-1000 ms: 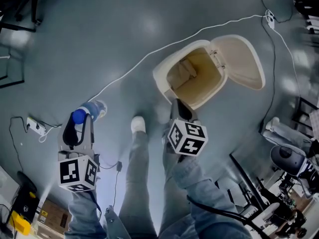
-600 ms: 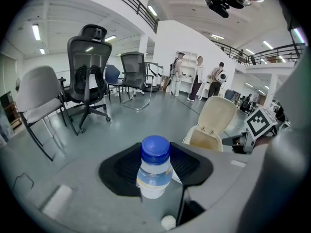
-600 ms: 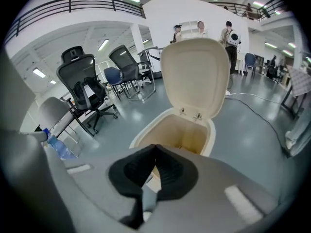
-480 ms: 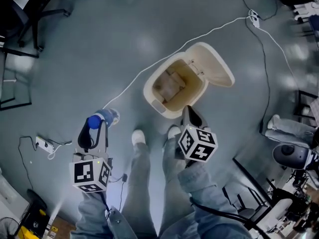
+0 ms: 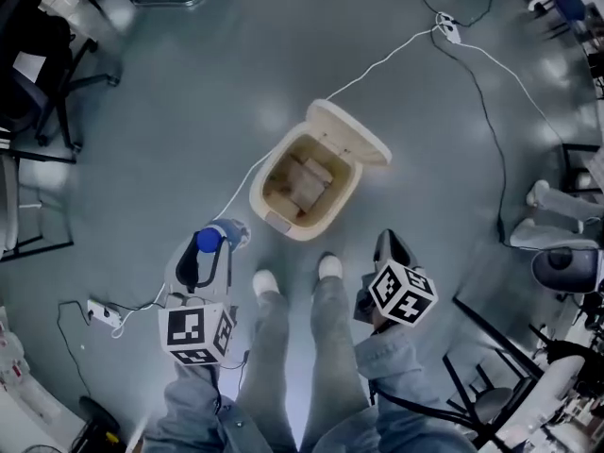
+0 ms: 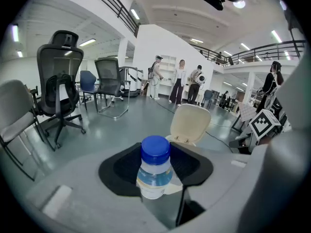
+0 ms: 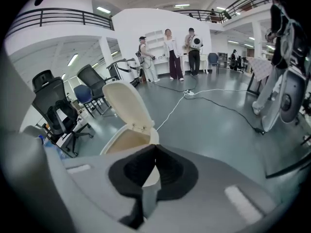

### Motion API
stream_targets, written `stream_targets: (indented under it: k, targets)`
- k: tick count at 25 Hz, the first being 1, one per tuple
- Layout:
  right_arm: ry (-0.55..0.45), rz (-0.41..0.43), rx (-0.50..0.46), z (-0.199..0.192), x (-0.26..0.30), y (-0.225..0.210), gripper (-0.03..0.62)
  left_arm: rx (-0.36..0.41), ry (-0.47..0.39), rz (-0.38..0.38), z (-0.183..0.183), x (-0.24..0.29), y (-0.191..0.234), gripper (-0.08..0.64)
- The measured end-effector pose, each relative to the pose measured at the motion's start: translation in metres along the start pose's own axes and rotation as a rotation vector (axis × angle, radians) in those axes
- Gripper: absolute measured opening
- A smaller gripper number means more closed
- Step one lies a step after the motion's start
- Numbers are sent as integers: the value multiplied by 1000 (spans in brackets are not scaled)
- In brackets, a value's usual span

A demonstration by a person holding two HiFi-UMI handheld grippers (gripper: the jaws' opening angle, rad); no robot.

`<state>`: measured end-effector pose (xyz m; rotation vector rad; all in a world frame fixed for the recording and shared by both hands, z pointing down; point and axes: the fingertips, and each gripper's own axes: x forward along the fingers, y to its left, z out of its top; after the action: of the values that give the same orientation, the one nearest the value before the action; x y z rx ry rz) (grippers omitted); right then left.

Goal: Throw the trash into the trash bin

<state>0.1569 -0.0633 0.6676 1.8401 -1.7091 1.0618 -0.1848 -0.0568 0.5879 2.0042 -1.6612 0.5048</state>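
Fingers (image 6: 119, 169) clamp bottle (image 6: 155, 171), clear in left gripper view.

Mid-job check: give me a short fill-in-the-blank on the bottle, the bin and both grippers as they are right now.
1. The left gripper is shut on a bottle with a ____ cap.
2. The lid of the trash bin stands ____.
3. The right gripper has its jaws together and holds ____.
Missing words: blue; open; nothing.
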Motion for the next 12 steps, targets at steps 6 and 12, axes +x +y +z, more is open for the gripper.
stream_targets:
  k: [6, 12]
  targets:
    - [-12, -33, 53, 5, -8, -32, 3, 49, -8, -67, 21, 21, -39, 195]
    - [-12, -61, 90, 9, -9, -54, 3, 76, 10, -141, 28, 50, -73, 195]
